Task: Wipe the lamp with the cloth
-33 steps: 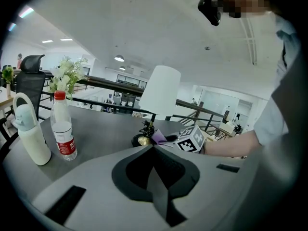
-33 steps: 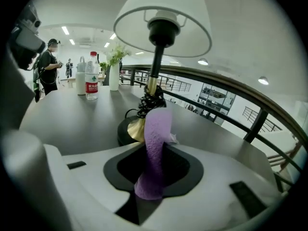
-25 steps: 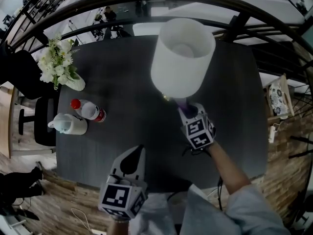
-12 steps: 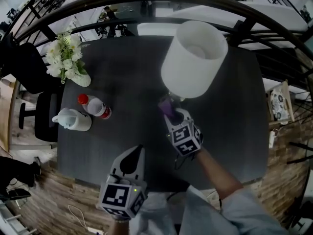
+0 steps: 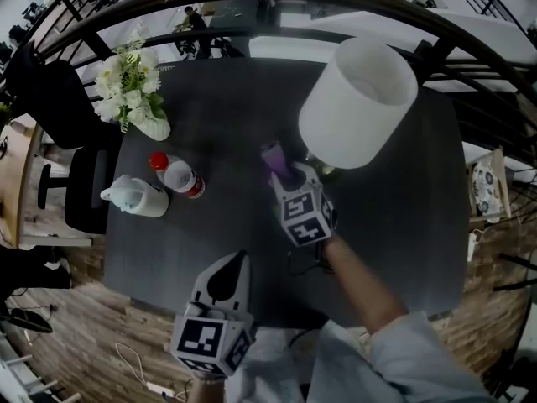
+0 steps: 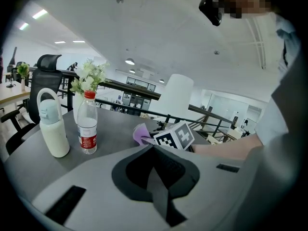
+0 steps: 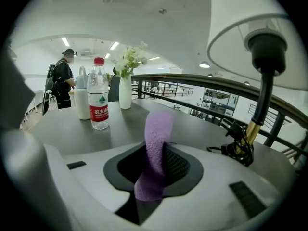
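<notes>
Dark table [image 5: 210, 124], railing beyond it. Right gripper [image 5: 284, 173] is clamped on the purple cloth [image 5: 273, 156], which stands up past its jaws. The lamp [image 5: 358, 103] is just ahead and to its right, apart from the cloth. Water bottle [image 5: 178, 175] sits off to its left. Left gripper [image 5: 226, 267] is behind it, jaws together, nothing between them.

Purple cloth [image 7: 156, 143] pinched upright in right gripper [image 7: 153, 172], lamp [image 7: 263, 52] at right, bottle [image 7: 99, 100] at left
</notes>
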